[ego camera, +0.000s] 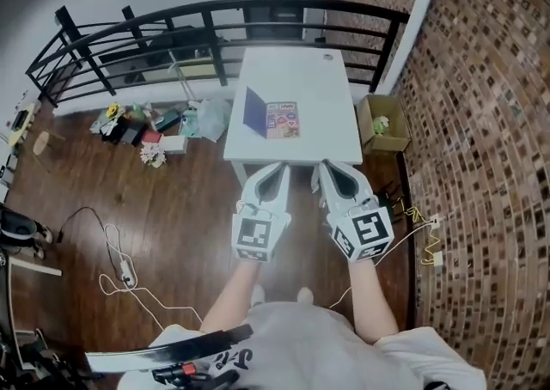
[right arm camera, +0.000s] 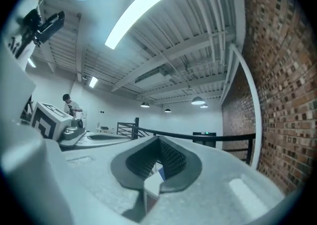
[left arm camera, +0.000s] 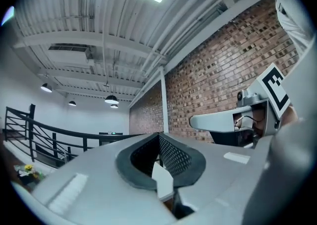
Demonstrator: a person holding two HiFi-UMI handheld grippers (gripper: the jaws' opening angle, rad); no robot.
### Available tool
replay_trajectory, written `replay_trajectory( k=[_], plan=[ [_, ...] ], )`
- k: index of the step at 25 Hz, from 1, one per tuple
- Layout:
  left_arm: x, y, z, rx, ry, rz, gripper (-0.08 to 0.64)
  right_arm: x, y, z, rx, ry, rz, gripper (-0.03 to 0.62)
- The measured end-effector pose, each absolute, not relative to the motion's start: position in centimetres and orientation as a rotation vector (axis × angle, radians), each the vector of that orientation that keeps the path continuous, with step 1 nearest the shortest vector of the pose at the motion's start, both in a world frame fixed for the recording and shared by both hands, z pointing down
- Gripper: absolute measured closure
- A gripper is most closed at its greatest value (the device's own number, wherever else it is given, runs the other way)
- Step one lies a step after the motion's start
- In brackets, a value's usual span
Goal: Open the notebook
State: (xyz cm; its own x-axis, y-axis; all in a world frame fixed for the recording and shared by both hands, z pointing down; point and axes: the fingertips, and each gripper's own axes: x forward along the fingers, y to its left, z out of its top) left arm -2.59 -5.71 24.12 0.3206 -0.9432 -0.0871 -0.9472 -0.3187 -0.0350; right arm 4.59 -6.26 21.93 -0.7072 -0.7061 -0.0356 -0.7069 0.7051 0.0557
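The notebook (ego camera: 273,116) lies on the white table (ego camera: 296,70), left of its middle. Its blue cover (ego camera: 253,111) stands up at the left and a colourful page faces up. My left gripper (ego camera: 277,167) and right gripper (ego camera: 331,167) hang side by side in the air over the table's near edge, well short of the notebook. Both point level toward it. In the left gripper view the left gripper (left arm camera: 159,136) has its jaws pressed together with nothing between them. In the right gripper view the right gripper (right arm camera: 158,140) looks the same, shut and empty.
A black railing (ego camera: 215,19) runs behind the table. A brick wall (ego camera: 481,122) stands at the right. A cardboard box (ego camera: 382,122) sits by the table's right side. Bags and flowers (ego camera: 150,126) clutter the wooden floor at the left. Cables (ego camera: 120,268) trail nearer me.
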Motion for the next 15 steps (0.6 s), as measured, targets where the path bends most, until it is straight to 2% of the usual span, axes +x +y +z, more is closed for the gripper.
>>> replay_trajectory(
  k=[8, 15],
  plan=[
    [-6.5, -2.5, 22.1, -2.429, 1.824, 0.144, 0.545, -0.1, -2.2, 20.0, -1.099, 2.901, 0.135, 0.603],
    [-7.5, -1.8, 22.0, -2.410, 1.839, 0.144, 0.545, -0.6, -1.4, 19.6, -1.098, 2.909, 0.170, 0.603]
  ],
)
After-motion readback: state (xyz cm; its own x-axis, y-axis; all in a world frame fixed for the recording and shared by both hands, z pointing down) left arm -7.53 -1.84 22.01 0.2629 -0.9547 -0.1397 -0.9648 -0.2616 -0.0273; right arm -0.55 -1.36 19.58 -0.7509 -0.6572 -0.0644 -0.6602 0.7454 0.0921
